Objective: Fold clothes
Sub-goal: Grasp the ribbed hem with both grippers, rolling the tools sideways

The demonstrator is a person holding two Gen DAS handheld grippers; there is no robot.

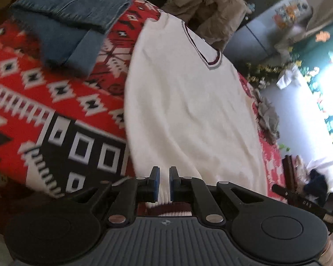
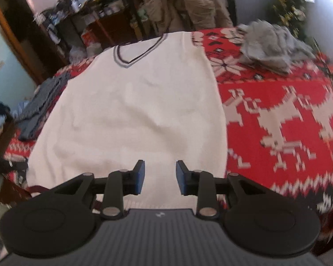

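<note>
Two garments flank the white sweater (image 1: 188,110), folded jeans (image 1: 73,22) and grey cloth (image 2: 270,46); left hand-held gripper (image 1: 164,184) pinches its hem, right hand-held gripper (image 2: 160,177) spread.

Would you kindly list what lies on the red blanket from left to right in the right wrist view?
Folded jeans → white V-neck sweater → white reindeer pattern on the red blanket; the crumpled grey garment lies farther back at right.

Matt white knit sweater (image 2: 133,110), woven patterned blanket (image 2: 277,122), faded denim jeans (image 1: 77,22)
</note>
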